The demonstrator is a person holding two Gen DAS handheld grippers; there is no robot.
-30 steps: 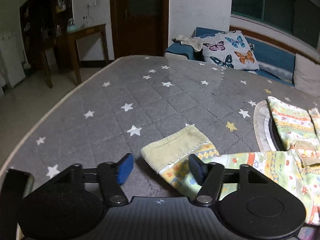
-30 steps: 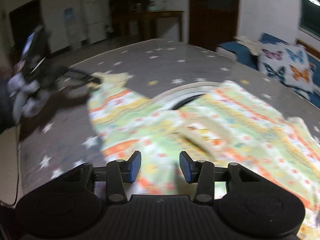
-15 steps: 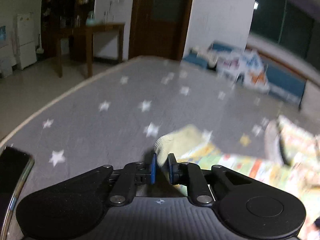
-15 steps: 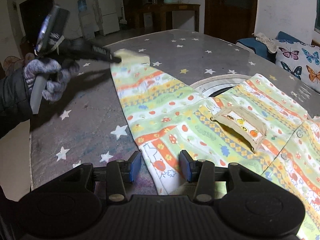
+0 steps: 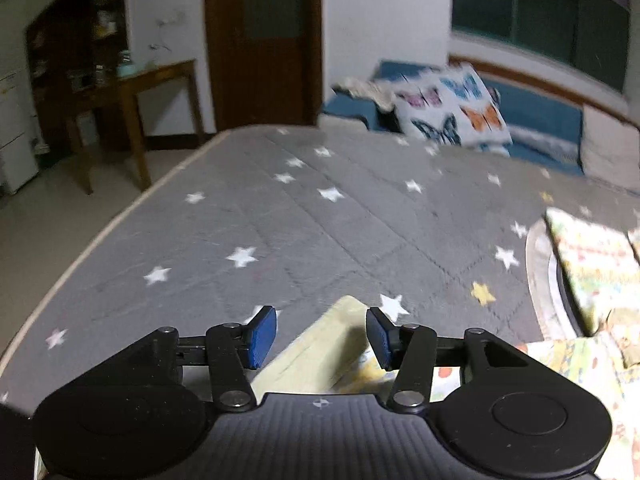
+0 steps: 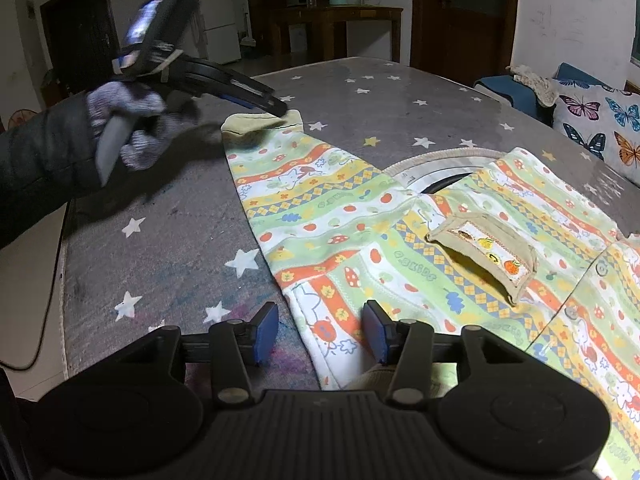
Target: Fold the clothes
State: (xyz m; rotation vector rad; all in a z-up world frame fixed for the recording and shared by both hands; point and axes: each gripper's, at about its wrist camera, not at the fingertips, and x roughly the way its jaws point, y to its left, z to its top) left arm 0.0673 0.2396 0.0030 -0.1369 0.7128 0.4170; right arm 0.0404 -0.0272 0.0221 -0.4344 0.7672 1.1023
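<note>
Along the star-print mat's [image 6: 168, 240] near edge: printed garment [image 6: 360, 216], soft, light, limp. Grip at cuff [image 5: 332, 336] or hem; left gripper [image 5: 320, 332] and right gripper [image 6: 320, 328] both spread, empty.

Soft printed cotton-like cloth for the garment [image 6: 344, 216], matt, with a ribbed plain knit cuff [image 6: 260, 122] and a stitched pocket [image 6: 484, 252] edged in coarser tan fabric. Quilted grey cloth with printed stars over the table [image 6: 360, 92], matt and a little worn, smudged near the front edge. Matt black plastic on the left tongs [image 5: 321, 336] and right tongs [image 6: 320, 328], ribbed on the body, with small metal pivot pins and dull blue rubbery pads [image 6: 267, 330]. Knitted glove [image 6: 136, 120] on the hand, fuzzy. Dark varnished wood on the door [image 5: 262, 40] and side table [image 5: 160, 80], faintly glossy. Printed butterfly cloth on the cushion [image 6: 600, 120].
</note>
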